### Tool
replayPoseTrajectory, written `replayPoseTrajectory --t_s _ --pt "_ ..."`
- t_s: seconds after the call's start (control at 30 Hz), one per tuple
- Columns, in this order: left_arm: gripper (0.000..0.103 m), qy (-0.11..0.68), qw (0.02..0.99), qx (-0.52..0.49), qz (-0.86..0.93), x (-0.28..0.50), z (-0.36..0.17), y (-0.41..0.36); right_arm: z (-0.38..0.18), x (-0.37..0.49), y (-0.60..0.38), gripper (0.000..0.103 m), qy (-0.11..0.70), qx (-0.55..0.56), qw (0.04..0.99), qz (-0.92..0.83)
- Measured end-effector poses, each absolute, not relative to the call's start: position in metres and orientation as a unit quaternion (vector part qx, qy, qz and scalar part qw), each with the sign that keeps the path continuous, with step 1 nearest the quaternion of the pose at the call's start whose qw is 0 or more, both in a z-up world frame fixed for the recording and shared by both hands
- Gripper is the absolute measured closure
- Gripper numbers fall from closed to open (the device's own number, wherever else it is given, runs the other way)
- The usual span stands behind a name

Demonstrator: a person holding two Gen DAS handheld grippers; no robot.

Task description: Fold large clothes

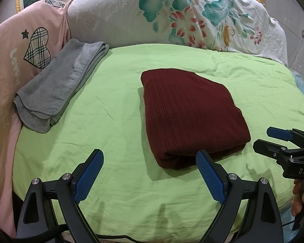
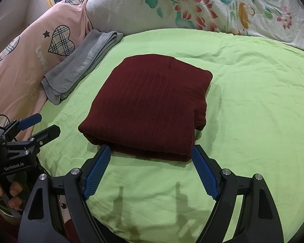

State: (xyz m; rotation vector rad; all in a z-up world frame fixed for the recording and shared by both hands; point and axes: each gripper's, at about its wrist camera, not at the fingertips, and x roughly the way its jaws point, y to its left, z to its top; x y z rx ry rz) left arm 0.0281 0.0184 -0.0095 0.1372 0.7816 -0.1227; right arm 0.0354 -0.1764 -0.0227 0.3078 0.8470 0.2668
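A: Where is the garment?

B: The dark red sweater (image 1: 192,115) lies folded into a thick rectangle on the green bed sheet (image 1: 111,121), about in the middle of the bed. From the right wrist view the same sweater (image 2: 150,105) sits straight ahead, its folded edge facing the camera.

A: And the claws?

B: The left claw (image 1: 150,158) is spread wide and holds nothing. Its right finger tip (image 1: 202,158) is at the near edge of the sweater; whether it touches the cloth I cannot tell. Its left finger is over bare sheet. The right claw (image 2: 150,151) is also wide open and empty, its two tips flanking the sweater's near edge, one at each corner.

A: Can each see the other?

B: Yes. The right claw (image 1: 261,139) shows at the far right of the left view, jaws parted, with nothing between them. The left claw (image 2: 49,124) shows at the left of the right view, likewise parted.

A: Anything else on the bed?

B: A folded grey towel (image 1: 56,87) lies to the left, partly on the sheet's edge, beside a pink quilt (image 1: 8,46) with a plaid heart. A white floral pillow (image 1: 172,14) lies across the head.
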Motion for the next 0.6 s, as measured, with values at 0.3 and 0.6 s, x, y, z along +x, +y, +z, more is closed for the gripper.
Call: replayPoseTrajectory --t_s 0.3,0.6 --pt "0.010 0.382 0.920 0.060 -0.057 0.0300 -0.0095 0.0204 -0.0231 0.0346 -0.1755 0.021 0.409 0.150 0.891 0.128" --pt "0.010 0.381 0.921 0.057 -0.056 0.0281 -0.0086 0.0203 -0.0234 0.0343 -0.1735 0.021 0.409 0.149 0.891 0.129"
